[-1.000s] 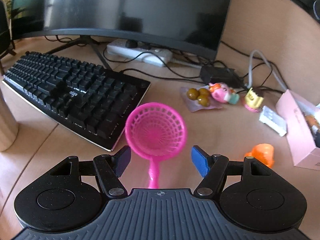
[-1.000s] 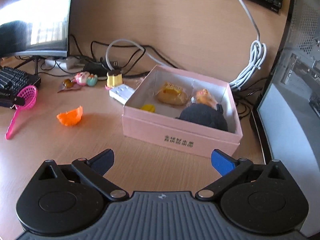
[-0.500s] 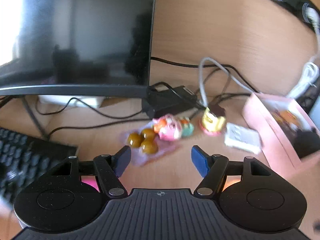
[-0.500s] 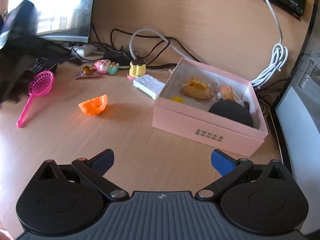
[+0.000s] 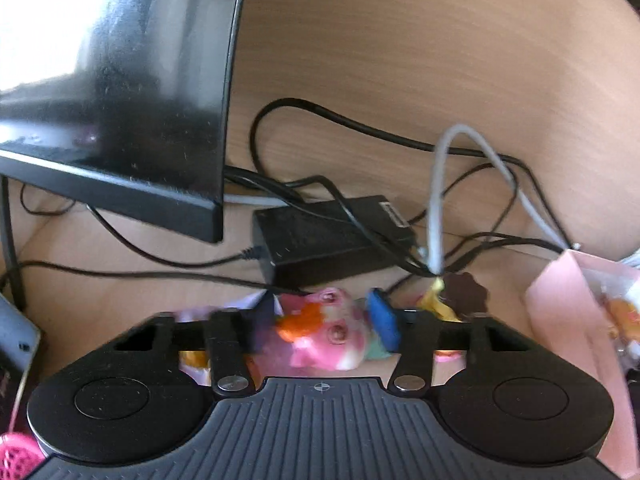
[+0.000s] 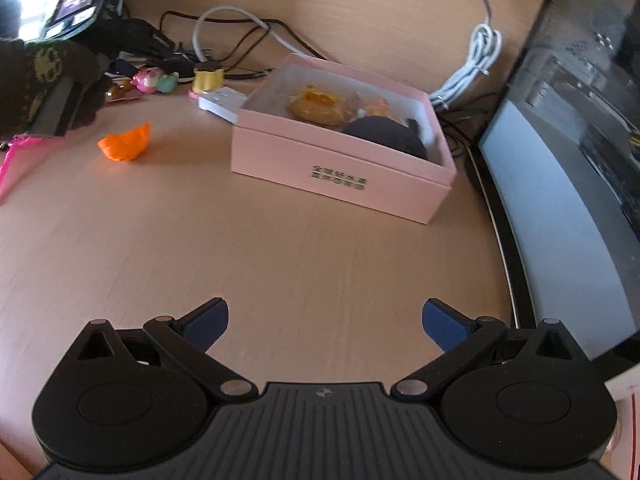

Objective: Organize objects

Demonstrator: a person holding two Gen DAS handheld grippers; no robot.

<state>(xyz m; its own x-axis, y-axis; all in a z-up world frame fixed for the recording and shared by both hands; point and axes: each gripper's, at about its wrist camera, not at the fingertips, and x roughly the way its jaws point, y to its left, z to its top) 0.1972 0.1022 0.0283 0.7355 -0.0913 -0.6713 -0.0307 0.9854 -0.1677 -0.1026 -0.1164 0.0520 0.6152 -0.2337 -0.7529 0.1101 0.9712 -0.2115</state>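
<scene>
While the left gripper [image 5: 324, 322] sits low over the desk [image 6: 280, 248], its blue fingers [image 5: 383, 322] stand on either side of a pink toy [image 5: 320, 334] with an orange patch, at a middling gap; the picture is too blurred to tell whether the pads touch it. Just behind the toy lies a black power brick [image 5: 332, 236] among tangled cables [image 5: 436, 200], and a monitor [image 5: 120, 80] rises to the left. Beside the toy to the right stands a small yellow toy [image 5: 436, 304], and the corner of a pink box [image 5: 560, 312] shows at the far right. The right gripper [image 6: 325, 320] hangs over bare wood with its fingers spread wide and nothing between them. Ahead of it the pink box holds a pastry [image 6: 316, 106] and a dark round thing [image 6: 384, 138]. An orange piece [image 6: 126, 144] lies apart to the box's left, and a white block [image 6: 222, 102] rests against the box's far corner.
</scene>
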